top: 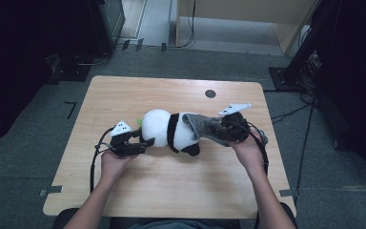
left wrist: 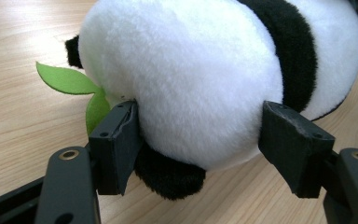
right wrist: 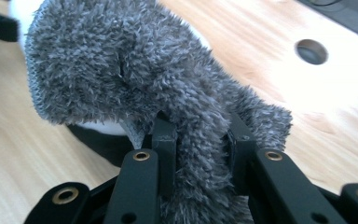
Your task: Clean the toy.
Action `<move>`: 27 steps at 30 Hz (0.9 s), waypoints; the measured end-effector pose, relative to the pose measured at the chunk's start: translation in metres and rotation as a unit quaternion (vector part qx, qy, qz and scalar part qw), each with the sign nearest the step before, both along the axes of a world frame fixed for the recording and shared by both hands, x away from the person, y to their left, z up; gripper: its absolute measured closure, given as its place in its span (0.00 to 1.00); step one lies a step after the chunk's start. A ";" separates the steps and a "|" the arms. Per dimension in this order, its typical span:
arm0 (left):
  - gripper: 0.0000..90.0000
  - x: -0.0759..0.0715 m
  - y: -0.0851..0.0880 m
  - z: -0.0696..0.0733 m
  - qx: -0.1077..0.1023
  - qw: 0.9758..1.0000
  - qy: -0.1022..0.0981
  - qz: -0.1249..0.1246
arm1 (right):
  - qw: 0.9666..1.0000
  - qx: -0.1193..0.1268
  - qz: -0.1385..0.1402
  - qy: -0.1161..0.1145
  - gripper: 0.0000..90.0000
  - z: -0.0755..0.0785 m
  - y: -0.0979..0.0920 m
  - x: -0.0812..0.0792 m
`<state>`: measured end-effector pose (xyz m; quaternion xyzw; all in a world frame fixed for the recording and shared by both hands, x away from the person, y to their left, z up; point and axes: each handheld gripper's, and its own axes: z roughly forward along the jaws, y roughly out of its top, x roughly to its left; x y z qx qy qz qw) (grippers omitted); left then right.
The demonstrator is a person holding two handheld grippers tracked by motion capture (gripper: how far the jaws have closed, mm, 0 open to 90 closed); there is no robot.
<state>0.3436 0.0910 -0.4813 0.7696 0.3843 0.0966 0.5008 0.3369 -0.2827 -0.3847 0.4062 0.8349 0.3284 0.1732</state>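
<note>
A black-and-white plush panda [top: 164,128] lies on its side in the middle of the wooden table [top: 171,186]. My left gripper [top: 145,142] is shut on its round white end [left wrist: 191,79], one pad at each side of it. A green felt leaf [left wrist: 65,79] sticks out beside the left pad. A grey fuzzy cloth [top: 208,126] covers the panda's other end. My right gripper [top: 228,128] is shut on a bunched fold of that cloth [right wrist: 121,60], with white plush [right wrist: 98,127] showing under the cloth's edge.
A round cable hole [top: 210,93] sits in the table behind the panda, toward the far right. Bare wood lies in front of the panda up to the near edge. Cables and dark equipment stands are on the floor past the table's right side.
</note>
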 end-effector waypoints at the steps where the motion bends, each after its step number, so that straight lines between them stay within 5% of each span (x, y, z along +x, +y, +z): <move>1: 0.33 0.000 0.000 0.000 0.001 1.000 -0.001 0.000 | 1.000 -0.001 -0.008 -0.004 0.80 0.002 -0.004 0.000; 9: 0.33 0.001 -0.002 0.000 0.009 1.000 -0.004 -0.002 | 1.000 0.013 -0.018 -0.008 0.79 -0.001 -0.014 0.013; 13: 0.34 0.003 -0.001 -0.001 0.014 1.000 0.000 -0.005 | 1.000 0.024 0.001 -0.002 0.79 -0.012 0.000 0.021; 20: 0.36 0.003 -0.003 -0.001 0.018 1.000 0.000 -0.001 | 1.000 -0.003 0.017 0.007 0.78 -0.036 0.021 0.025; 27: 0.36 0.003 -0.004 -0.002 0.017 1.000 0.001 0.002 | 0.999 0.027 0.014 0.012 0.78 -0.054 0.013 0.023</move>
